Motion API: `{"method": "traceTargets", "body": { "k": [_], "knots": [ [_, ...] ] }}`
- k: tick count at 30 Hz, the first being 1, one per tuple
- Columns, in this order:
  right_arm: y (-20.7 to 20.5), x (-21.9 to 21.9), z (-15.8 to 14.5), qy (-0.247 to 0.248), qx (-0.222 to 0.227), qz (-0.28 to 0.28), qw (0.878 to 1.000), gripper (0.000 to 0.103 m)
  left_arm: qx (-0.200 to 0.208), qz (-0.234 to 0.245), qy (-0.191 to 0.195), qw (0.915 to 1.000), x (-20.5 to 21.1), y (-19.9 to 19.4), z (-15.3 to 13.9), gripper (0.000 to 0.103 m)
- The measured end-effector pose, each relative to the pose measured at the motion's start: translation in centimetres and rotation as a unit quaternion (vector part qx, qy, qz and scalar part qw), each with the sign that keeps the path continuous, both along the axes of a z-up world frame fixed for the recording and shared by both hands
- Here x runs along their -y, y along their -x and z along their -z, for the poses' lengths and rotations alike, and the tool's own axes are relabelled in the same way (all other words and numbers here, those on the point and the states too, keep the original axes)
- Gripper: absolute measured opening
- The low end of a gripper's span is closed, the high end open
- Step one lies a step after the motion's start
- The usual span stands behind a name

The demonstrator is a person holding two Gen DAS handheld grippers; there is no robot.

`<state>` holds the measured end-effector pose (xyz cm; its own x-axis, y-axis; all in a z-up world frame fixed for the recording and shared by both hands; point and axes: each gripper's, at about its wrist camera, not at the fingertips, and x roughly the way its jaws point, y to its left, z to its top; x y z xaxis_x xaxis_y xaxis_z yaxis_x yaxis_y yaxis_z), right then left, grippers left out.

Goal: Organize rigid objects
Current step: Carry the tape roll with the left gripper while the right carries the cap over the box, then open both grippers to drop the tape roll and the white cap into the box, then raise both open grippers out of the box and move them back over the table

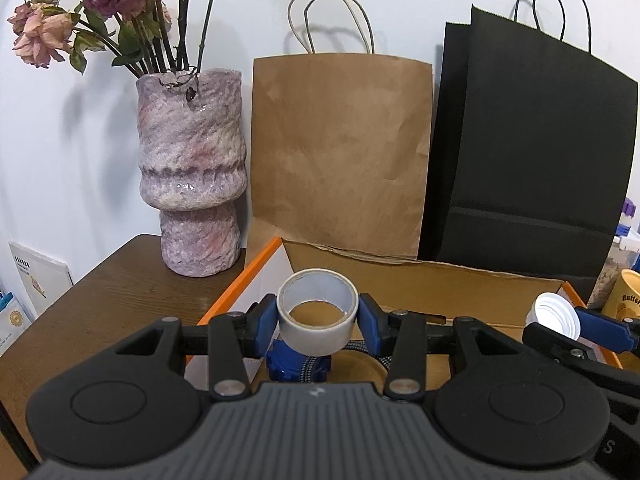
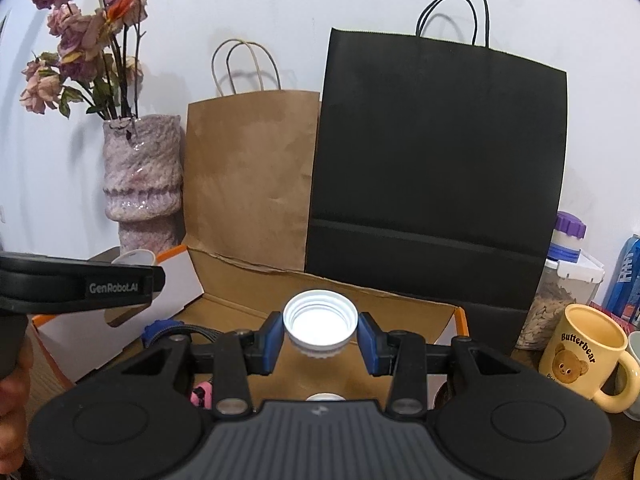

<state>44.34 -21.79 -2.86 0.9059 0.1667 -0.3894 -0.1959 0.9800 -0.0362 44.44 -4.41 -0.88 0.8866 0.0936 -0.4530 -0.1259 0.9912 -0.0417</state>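
Note:
My left gripper [image 1: 318,322] is shut on a grey tape roll [image 1: 318,320] and holds it above the open cardboard box [image 1: 400,276] with orange edges. My right gripper [image 2: 320,332] is shut on a white screw cap [image 2: 320,322], open side up, also above the box [image 2: 256,280]. The cap shows at the right in the left wrist view [image 1: 554,314]. In the box lie a blue threaded part [image 1: 296,364] with a braided cable, a pink item [image 2: 202,396] and another white cap [image 2: 325,397], all partly hidden.
A purple vase [image 1: 192,168] with dried roses stands at the back left. A brown paper bag [image 1: 340,152] and a black paper bag [image 1: 528,152] lean on the wall behind the box. A yellow bear mug [image 2: 584,356] and a jar with a purple lid [image 2: 566,264] stand right.

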Motion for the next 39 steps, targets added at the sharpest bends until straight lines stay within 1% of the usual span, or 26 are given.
{"method": "traceTargets", "body": {
  "k": [6,8,9,10,11,12,13,14,15,32,39],
  "knots": [
    [-0.01,-0.11,0.26,0.004,-0.004,0.001,1.000,0.039,-0.006,-0.005,-0.003,1.0000,-0.11,-0.21,0.19,0.044],
    [0.02,0.07,0.34,0.002,-0.006,0.002,1.000,0.040,-0.007,-0.007,-0.005,0.9999,-0.15,-0.24,0.19,0.049],
    [0.00,0.16,0.39,0.001,-0.010,0.002,1.000,0.048,-0.007,-0.007,-0.005,0.9999,-0.21,-0.24,0.20,0.060],
    [-0.01,0.24,0.42,0.001,-0.011,0.004,1.000,0.056,-0.006,-0.007,-0.005,0.9999,-0.24,-0.23,0.20,0.073],
    [0.04,0.31,0.45,0.001,-0.009,0.008,1.000,0.073,-0.004,-0.008,-0.006,0.9999,-0.29,-0.19,0.18,0.079],
    [0.10,0.37,0.46,0.003,-0.005,0.013,1.000,0.087,0.000,-0.011,-0.006,0.9999,-0.34,-0.10,0.13,0.088],
    [0.16,0.45,0.45,0.003,-0.002,0.017,1.000,0.091,0.003,-0.014,-0.006,0.9999,-0.38,-0.03,0.06,0.098],
    [0.19,0.56,0.44,0.002,-0.001,0.018,1.000,0.097,0.005,-0.016,-0.004,0.9999,-0.46,0.01,0.01,0.103],
    [0.16,0.63,0.45,0.001,-0.003,0.018,1.000,0.103,0.008,-0.018,-0.001,0.9998,-0.56,0.08,-0.04,0.103],
    [0.42,0.48,0.38,0.007,-0.002,0.018,1.000,0.103,0.003,-0.021,-0.001,0.9998,-0.65,0.13,-0.09,0.103],
    [0.59,0.60,0.24,0.004,-0.005,0.023,1.000,0.103,0.000,-0.024,-0.013,0.9996,-0.70,0.37,-0.31,0.103]
  ]
}}
